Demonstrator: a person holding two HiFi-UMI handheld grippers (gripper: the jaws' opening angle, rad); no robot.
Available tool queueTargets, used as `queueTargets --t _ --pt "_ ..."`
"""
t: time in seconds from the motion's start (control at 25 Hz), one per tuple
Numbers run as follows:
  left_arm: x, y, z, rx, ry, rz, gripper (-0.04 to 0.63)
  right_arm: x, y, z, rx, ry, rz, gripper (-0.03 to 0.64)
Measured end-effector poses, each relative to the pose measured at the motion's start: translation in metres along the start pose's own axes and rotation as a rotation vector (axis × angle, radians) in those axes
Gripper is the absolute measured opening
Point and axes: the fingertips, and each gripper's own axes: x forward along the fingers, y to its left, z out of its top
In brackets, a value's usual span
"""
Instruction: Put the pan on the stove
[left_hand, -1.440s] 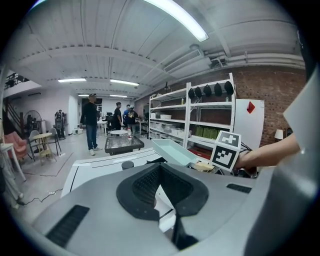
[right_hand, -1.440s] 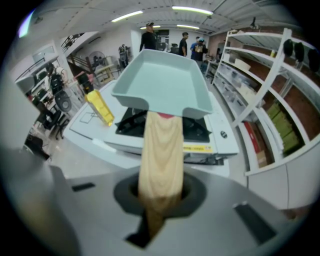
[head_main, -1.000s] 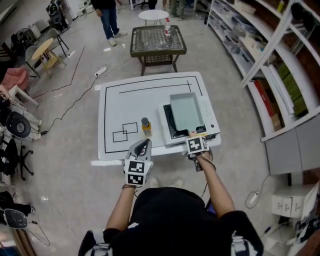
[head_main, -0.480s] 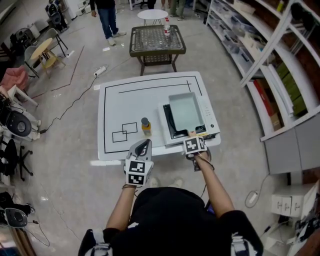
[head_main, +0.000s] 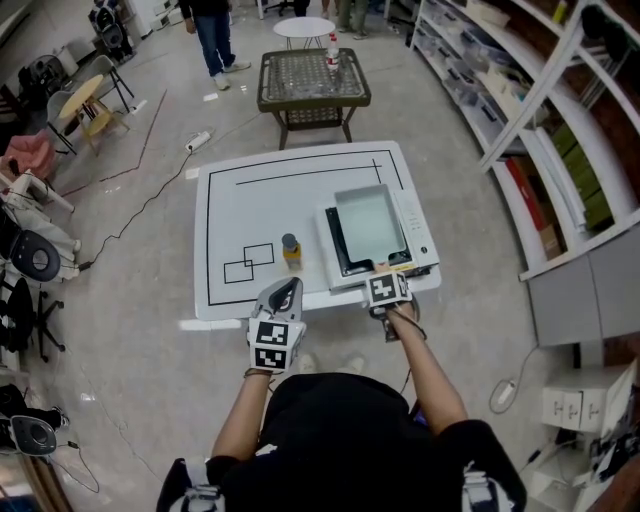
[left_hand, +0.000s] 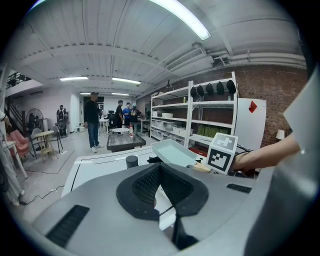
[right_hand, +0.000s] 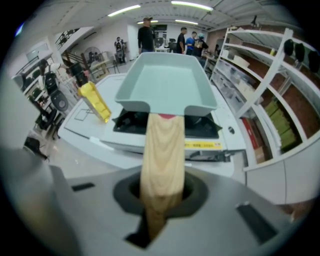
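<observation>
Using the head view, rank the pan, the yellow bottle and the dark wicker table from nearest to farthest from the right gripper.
1. The pan: gripped by the right gripper, just ahead of it over the stove.
2. The yellow bottle: on the white table, off to the gripper's left.
3. The dark wicker table: on the floor beyond the white table.

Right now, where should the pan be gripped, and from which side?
The wooden handle, from the table's near edge. It sticks straight out of the pan's shallow rectangular body, past the stove toward the person, so jaws can close across it. The right hand-held gripper is shut on it that way.
</observation>
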Motion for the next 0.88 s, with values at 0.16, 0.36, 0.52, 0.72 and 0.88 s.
queueTargets --t 0.16,0.36,0.52,0.72,0.88 --pt "0.001 -0.002 0.001 0.006 -0.002 -0.006 0.026 -0.004 0.000 0.003 0.008 -0.015 0.006 0.046" --pt "0.000 -0.001 0.001 0.001 -0.001 -0.010 0.026 -0.013 -0.001 0.013 0.026 -0.086 -0.005 0.090" --pt "-0.001 -0.003 0.001 0.007 0.002 -0.023 0.026 -0.021 0.001 0.015 0.053 -0.109 -0.001 0.121" --pt "-0.003 -0.008 0.010 0.019 -0.013 -0.034 0.026 -0.036 -0.001 0.022 0.052 -0.149 -0.003 0.153" --pt "-0.003 -0.010 0.013 0.027 -0.016 -0.038 0.026 -0.048 0.001 0.030 0.062 -0.198 0.020 0.169"
